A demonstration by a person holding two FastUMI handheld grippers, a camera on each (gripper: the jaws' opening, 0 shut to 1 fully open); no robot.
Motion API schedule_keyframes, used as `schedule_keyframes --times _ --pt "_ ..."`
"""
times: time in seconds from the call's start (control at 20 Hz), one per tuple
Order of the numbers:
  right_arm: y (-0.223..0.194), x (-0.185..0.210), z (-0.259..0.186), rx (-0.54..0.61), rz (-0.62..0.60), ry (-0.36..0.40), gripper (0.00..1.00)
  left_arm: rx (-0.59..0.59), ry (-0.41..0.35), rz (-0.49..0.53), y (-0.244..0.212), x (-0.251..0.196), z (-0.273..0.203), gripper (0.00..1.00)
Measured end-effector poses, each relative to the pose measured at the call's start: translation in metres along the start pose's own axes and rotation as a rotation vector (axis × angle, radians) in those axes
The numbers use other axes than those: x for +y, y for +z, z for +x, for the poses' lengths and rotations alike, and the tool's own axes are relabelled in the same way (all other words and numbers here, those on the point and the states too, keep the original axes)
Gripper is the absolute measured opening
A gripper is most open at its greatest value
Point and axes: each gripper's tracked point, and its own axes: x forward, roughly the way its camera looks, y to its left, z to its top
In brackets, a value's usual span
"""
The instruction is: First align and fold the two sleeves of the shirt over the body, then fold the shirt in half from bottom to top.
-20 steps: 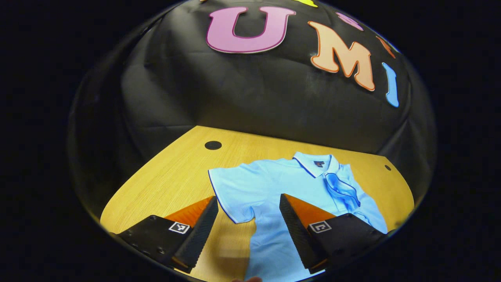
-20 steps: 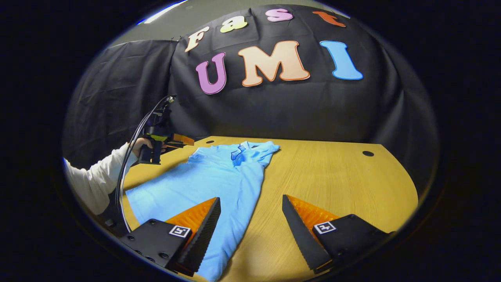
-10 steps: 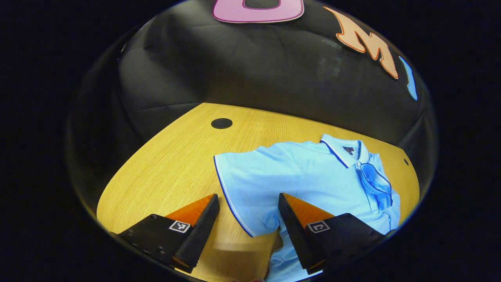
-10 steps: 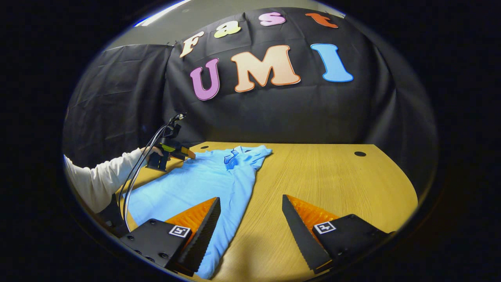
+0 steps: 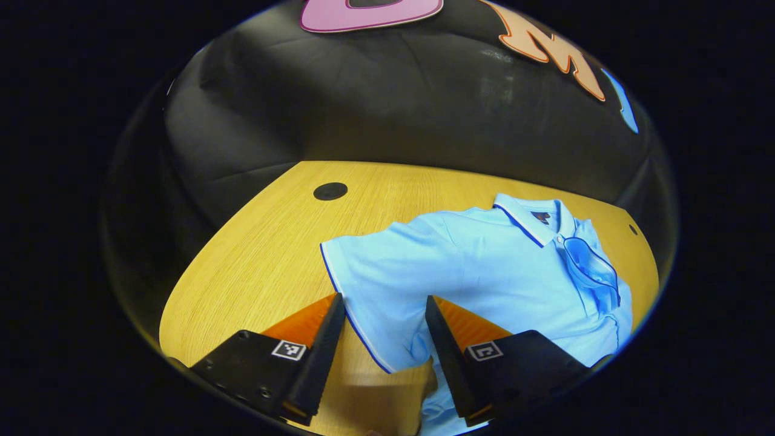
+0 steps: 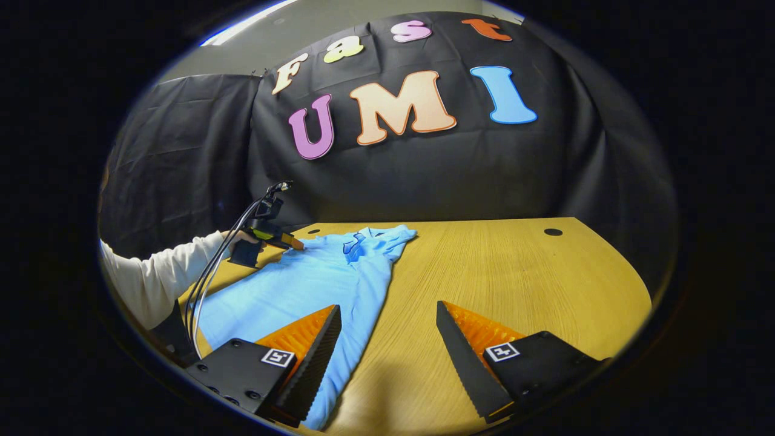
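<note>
Left tongs lower, narrowed around sleeve, maybe touching.

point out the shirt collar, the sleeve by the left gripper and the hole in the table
shirt collar [image 5: 525, 219], left gripper view, on its striped edge.
sleeve [image 5: 369, 284], left gripper view, middle of the spread cloth.
hole [image 5: 330, 191], left gripper view, centre of the dark round spot in the table.

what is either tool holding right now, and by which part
Nothing is held yet. The left tool is open, its fingers straddling the shirt's spread sleeve near the cuff without pinching it. The right tool is open above the table.
</note>
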Motion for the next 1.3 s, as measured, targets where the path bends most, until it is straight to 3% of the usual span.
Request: schedule_keyframes --times 0.15,0.3,0.5,0.65,0.95,1.3 --pt "-0.002 -0.001 0.0 0.003 0.009 0.0 0.98 -0.007 -0.019 -0.003 0.001 -0.003 0.001 0.64" --pt "-0.001 -0.004 -0.001 0.0 0.007 -0.008 0.98 0.0 -0.05 0.001 0.0 -0.011 0.0 0.37" --pt "0.0 -0.005 -0.002 -0.009 0.001 -0.01 0.98 -0.006 -0.094 -0.006 0.001 -0.019 0.0 0.08" --pt "-0.002 -0.007 -0.004 -0.007 0.014 -0.024 0.98 0.004 -0.136 -0.011 0.002 -0.03 -0.003 0.0" --pt "-0.005 -0.009 -0.014 -0.01 0.022 -0.022 0.98 -0.082 -0.198 -0.053 0.034 -0.061 -0.016 0.0" --pt "-0.021 -0.002 -0.012 0.032 0.0 -0.014 0.98 -0.146 -0.401 -0.08 0.068 -0.149 -0.059 0.02"
